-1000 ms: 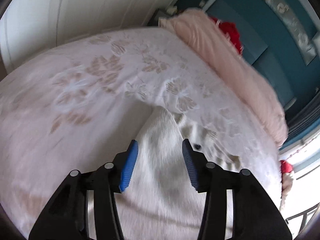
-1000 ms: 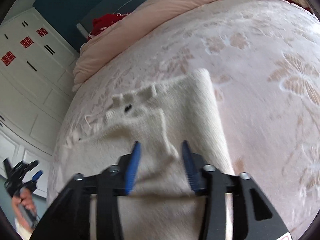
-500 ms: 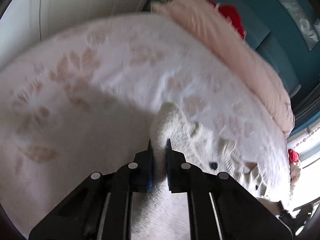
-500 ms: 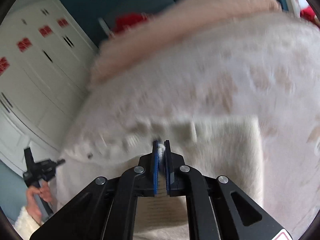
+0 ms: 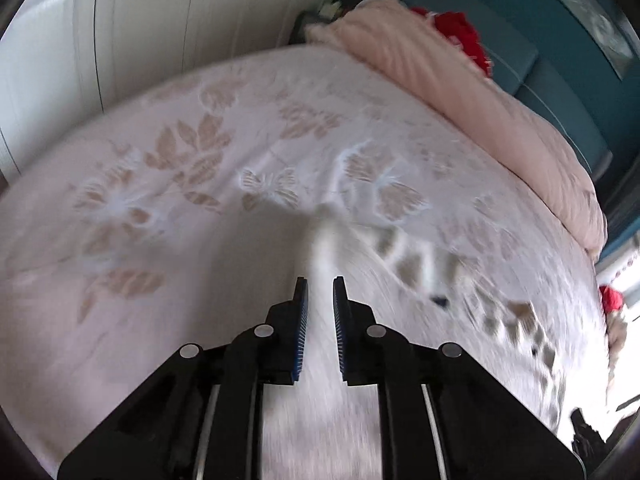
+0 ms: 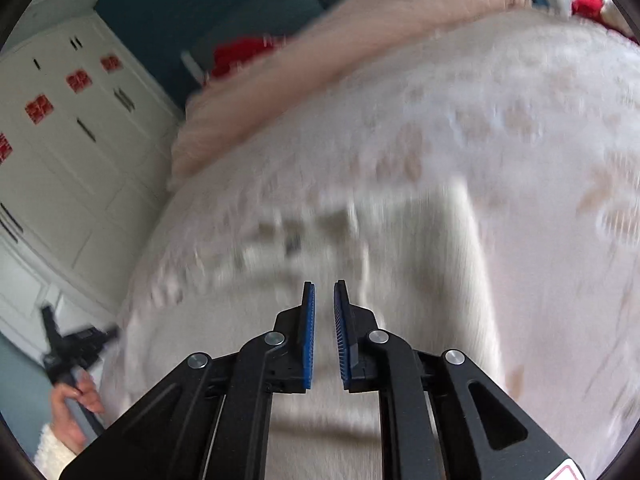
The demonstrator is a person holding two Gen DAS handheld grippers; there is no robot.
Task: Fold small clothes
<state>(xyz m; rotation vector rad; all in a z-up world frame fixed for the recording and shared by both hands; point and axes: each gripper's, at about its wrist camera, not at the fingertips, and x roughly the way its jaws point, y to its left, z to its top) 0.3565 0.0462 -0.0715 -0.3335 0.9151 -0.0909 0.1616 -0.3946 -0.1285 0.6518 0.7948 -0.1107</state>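
L gripper [image 5: 320, 292] pinches a raised ridge of the cream knit garment [image 5: 320, 420] on floral bedspread [image 5: 180, 160]; R gripper [image 6: 324, 296] jaws narrowly parted, grip on cloth unclear.

Fuzzy knit garment [image 5: 320, 240] on a matt embossed cloth bedspread [image 5: 180, 168].
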